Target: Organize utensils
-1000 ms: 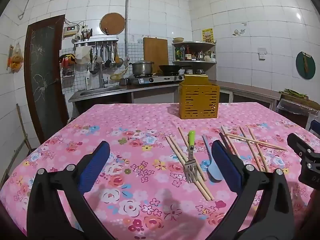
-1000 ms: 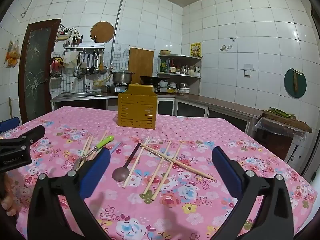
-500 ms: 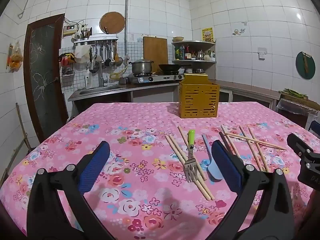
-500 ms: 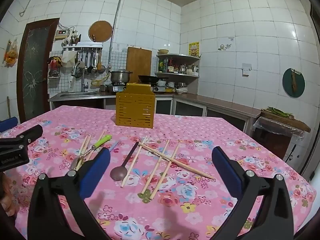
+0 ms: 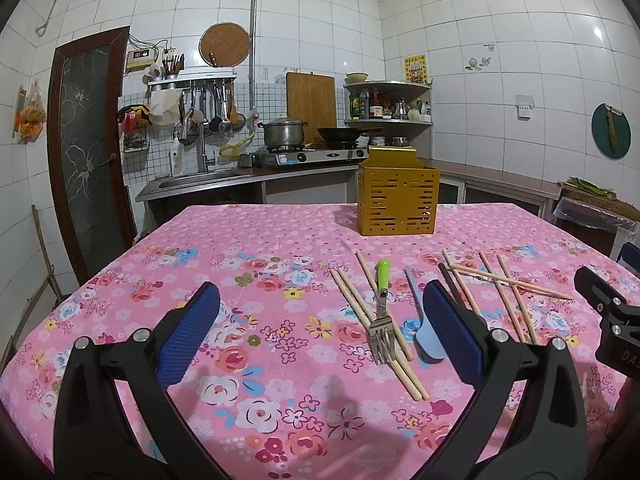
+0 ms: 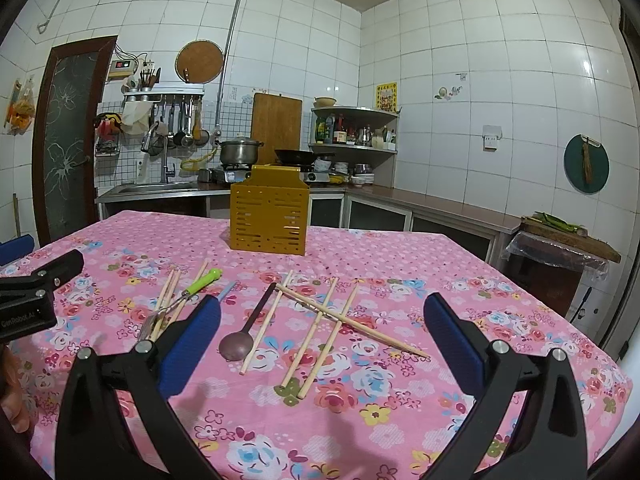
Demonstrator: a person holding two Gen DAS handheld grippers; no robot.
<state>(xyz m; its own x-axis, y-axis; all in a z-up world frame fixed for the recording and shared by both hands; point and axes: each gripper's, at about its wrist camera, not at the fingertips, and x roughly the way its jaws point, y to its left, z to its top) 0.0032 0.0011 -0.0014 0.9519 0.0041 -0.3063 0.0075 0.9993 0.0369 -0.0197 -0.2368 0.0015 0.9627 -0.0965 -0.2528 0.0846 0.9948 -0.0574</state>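
White lettering reading "GenRobot.Ai" marks the left gripper (image 6: 24, 322) body, while "DAS" shows on the right gripper (image 5: 618, 354) body, cut off at the frame edge.

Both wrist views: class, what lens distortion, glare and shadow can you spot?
Left wrist view: fisheye bends the tile lines, and glare spots the right wall. Right wrist view: black corners from the lens circle; soft shadows of the open right claw fall on the tablecloth.
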